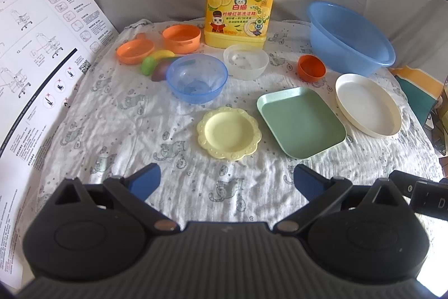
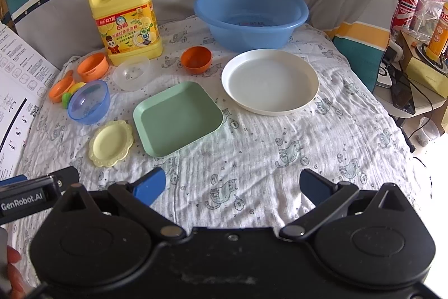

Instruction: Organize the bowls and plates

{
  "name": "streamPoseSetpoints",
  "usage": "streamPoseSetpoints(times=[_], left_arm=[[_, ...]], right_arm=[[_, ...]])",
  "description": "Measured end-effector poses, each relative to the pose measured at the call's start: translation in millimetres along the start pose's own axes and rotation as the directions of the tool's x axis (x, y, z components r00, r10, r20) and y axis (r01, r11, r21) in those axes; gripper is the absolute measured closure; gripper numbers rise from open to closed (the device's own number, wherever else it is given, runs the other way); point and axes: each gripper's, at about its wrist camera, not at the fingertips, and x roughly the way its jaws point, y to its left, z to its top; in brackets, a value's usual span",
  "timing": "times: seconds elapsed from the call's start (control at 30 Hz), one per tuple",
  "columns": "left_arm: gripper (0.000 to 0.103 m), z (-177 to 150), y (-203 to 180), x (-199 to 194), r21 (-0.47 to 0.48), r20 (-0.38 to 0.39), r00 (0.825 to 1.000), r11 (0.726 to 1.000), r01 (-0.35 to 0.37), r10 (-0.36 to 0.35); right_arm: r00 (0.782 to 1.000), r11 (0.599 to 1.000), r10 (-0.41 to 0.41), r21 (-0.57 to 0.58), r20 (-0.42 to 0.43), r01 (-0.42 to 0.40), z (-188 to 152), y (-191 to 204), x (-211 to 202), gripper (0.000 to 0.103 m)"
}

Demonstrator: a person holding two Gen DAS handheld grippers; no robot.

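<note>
Dishes wait ahead of our tongs.
Our left gripper [image 1: 226, 181] and right gripper [image 2: 232, 184] gape wide, empty; yellow plate [image 1: 229, 133] just ahead, untouched.

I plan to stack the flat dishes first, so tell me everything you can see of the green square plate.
The green square plate is pale green with rounded corners and a low raised rim, apparently matte plastic. It is empty and lies flat, right side up, on the printed cloth, between the small yellow scalloped plate and the white round plate. It touches neither plate, and no gripper touches it.
</note>
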Motion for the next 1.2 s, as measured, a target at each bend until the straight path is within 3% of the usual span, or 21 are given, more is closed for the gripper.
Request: streamPoseSetpoints(times=[1.2], left_arm=[[0.0, 1.7, 5.4, -2.0, 0.011, 0.005, 1.0, 1.0, -0.01, 0.01]], right_arm=[[1.0, 1.0, 0.0, 0.017, -0.013, 0.001, 0.1, -0.3, 1.4, 0.0]])
